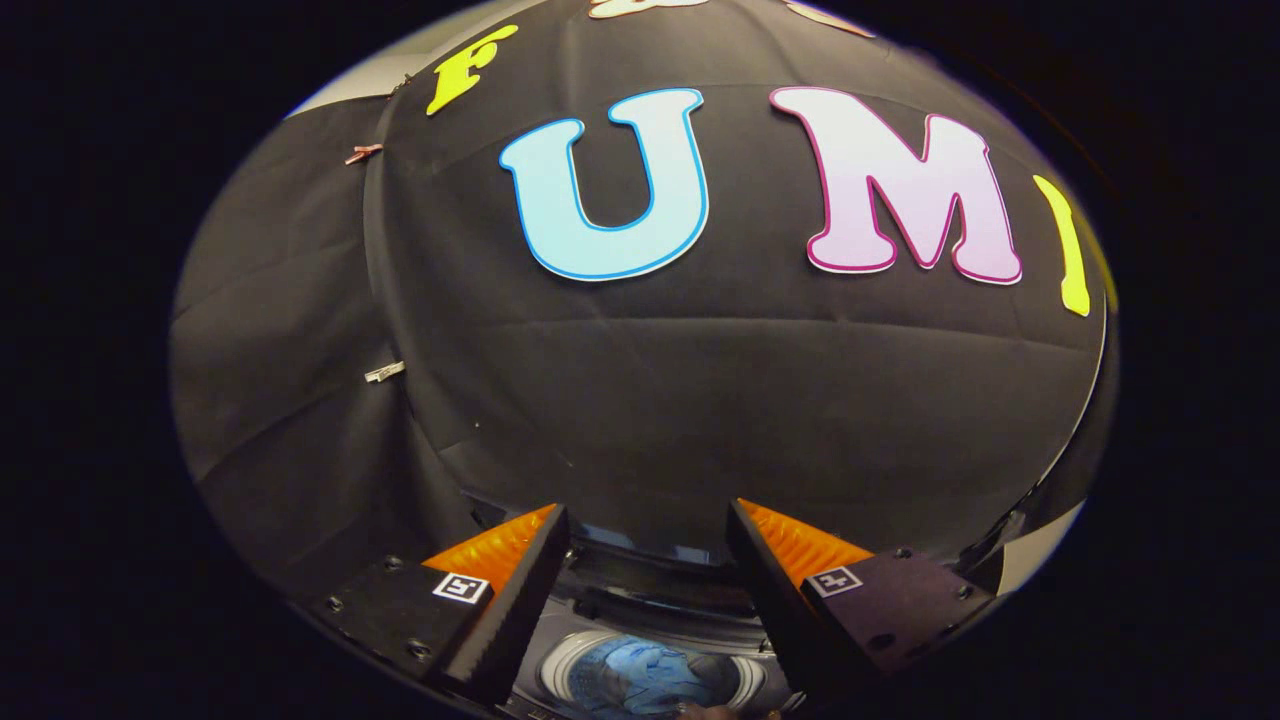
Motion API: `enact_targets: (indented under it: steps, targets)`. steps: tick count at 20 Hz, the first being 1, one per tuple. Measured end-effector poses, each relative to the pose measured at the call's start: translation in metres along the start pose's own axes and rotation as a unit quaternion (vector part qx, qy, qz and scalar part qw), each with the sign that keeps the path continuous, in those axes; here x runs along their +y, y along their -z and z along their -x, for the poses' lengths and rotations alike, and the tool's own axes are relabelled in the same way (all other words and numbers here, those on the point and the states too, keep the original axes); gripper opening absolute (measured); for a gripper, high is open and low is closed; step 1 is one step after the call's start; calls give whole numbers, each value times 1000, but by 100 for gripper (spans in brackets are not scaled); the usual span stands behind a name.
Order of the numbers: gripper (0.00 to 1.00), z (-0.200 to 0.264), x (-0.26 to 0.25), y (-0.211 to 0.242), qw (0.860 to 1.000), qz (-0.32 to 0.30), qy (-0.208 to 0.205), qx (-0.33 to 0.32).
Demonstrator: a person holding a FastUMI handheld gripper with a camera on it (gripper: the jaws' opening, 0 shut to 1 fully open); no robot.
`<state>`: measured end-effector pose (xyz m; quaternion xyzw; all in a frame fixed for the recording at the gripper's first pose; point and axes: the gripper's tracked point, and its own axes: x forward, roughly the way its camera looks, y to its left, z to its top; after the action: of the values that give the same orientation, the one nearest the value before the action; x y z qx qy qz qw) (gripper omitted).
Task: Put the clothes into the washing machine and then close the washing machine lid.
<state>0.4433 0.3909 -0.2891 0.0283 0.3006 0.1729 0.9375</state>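
tool (648, 530): fingers spread, nothing held | clothes (640, 678): blue, seen in the drum (560, 665) below, between the fingers | lid (650, 560): judged still open (edge hard to see) | risk: lid may be missed or slip when pushed

My tongs (648, 560) cover both sides of the washing machine (640, 610). The blue clothes (640, 675) in its drum are cut off below.
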Motion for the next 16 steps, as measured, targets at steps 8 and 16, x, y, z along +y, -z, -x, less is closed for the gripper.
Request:
enact_targets:
  steps: [8,16]
  targets:
    - [99,-27,-28,10,1000,-8,21,11]
    - [100,-20,-29,20,999,-42,7,32]
